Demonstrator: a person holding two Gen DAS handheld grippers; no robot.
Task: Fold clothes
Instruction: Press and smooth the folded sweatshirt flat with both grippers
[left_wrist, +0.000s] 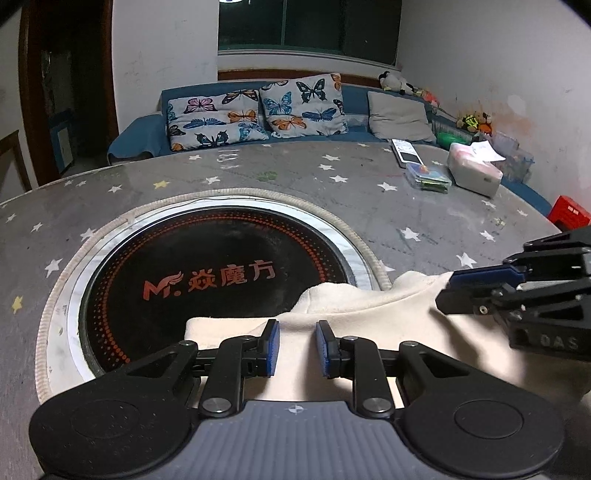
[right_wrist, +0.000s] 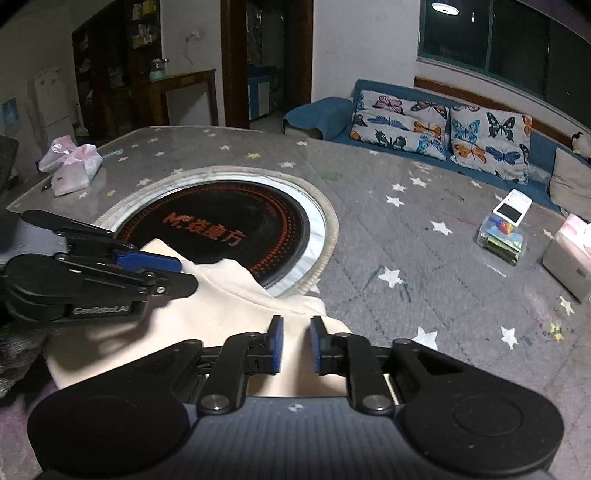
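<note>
Lying at the near edge of the counter (left_wrist: 332, 192), the cream garment (left_wrist: 369, 306) spreads from the round black hotplate (left_wrist: 207, 280) set in the counter's middle toward the right, so its long axis seems to run along that near edge; part of it overlaps the hotplate's rim. Both tools hover directly over the cloth. The left tool (left_wrist: 297, 347) has its blue pads parted with fabric showing in the gap, gripping nothing that I can see. The right tool (right_wrist: 297, 341) is likewise parted above the cloth, near the garment's right-hand end. Which end is the collar or hem I cannot tell; a raised ridge of fabric runs away from the near edge between the two tools. Each tool sits nearest its own end, so the coming move likely calls for pinching both ends and carrying them across the short axis.
</note>
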